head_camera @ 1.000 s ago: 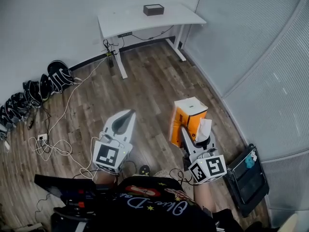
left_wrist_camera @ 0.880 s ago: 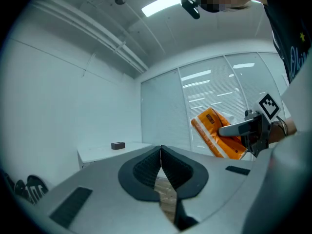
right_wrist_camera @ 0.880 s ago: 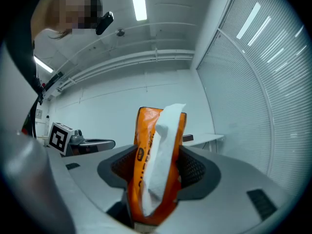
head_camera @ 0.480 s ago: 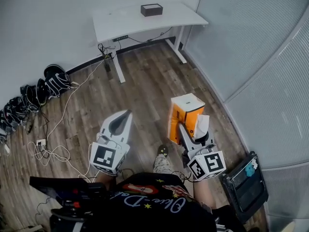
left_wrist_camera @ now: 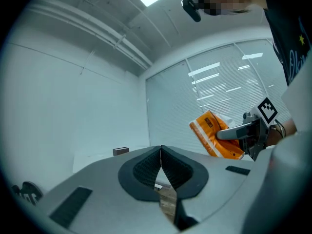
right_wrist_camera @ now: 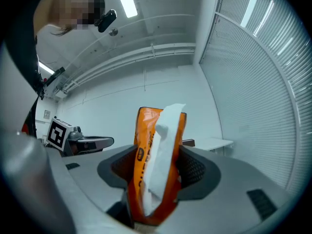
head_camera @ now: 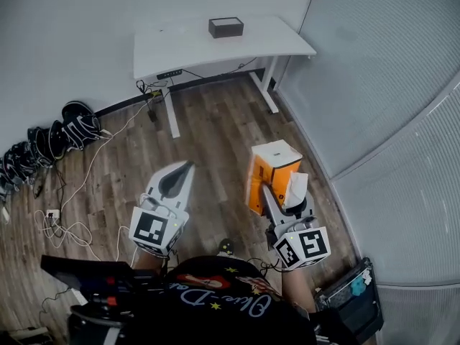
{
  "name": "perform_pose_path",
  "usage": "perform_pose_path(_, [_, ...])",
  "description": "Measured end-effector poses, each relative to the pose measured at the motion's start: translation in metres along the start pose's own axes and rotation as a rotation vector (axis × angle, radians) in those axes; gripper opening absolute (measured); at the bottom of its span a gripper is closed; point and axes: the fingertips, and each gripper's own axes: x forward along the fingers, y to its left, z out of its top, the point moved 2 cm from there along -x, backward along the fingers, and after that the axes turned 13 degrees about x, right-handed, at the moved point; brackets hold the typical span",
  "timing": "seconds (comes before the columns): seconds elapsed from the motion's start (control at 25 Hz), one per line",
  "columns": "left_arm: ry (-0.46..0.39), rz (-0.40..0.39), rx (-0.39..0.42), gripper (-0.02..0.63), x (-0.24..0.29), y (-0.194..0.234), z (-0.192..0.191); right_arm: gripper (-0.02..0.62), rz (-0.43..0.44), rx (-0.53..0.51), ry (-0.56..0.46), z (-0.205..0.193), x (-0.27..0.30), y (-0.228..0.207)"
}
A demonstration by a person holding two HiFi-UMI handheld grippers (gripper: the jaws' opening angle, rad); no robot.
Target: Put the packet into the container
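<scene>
Advancing: desk (head_camera: pixel 188 45) with container (head_camera: pixel 226 26) is drawing closer; right gripper (right_wrist_camera: pixel 156 172) is clamping orange packet (right_wrist_camera: pixel 158 145); left gripper (left_wrist_camera: pixel 161 172) is staying closed, empty.

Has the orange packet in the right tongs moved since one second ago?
Yes. In the head view the orange packet, gripped in the right tongs, has come slightly nearer the white desk.

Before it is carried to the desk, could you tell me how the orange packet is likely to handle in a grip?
The orange packet is probably soft: it bows where the fingers of the right gripper squeeze it. It looks light, being held aloft by one end. The white tissue poking out seems floppy and could snag.
</scene>
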Motion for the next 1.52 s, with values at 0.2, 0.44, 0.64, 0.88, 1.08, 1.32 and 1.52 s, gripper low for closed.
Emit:
perform_pose_path(0.2, [0.035, 0.022, -0.014, 0.009, 0.056, 0.003, -0.007, 0.244, 0.033, 0.019, 0.012, 0.016, 0.037, -0.048])
perform_pose_path(0.44, [0.08, 0.044, -0.025, 0.009, 0.148, 0.047, -0.02, 0.244, 0.058, 0.049, 0.043, 0.034, 0.125, -0.103])
perform_pose_path(0.64, [0.068, 0.042, -0.018, 0.009, 0.185, 0.059, -0.034, 0.244, 0.068, 0.037, 0.033, 0.033, 0.161, -0.124])
perform_pose_path(0.88, [0.001, 0.026, 0.005, 0.009, 0.205, 0.055, -0.043, 0.244, 0.071, -0.007, -0.004, 0.023, 0.167, -0.134])
perform_pose_path(1.08, [0.006, 0.015, -0.002, 0.009, 0.304, 0.125, -0.058, 0.244, 0.054, -0.018, 0.018, 0.05, 0.277, -0.182])
perform_pose_path(1.32, [0.006, 0.028, -0.03, 0.009, 0.378, 0.192, -0.074, 0.244, 0.048, -0.076, 0.011, 0.077, 0.366, -0.207])
perform_pose_path(1.52, [0.032, 0.015, -0.027, 0.009, 0.427, 0.228, -0.093, 0.244, 0.037, -0.069, 0.009, 0.085, 0.426, -0.233])
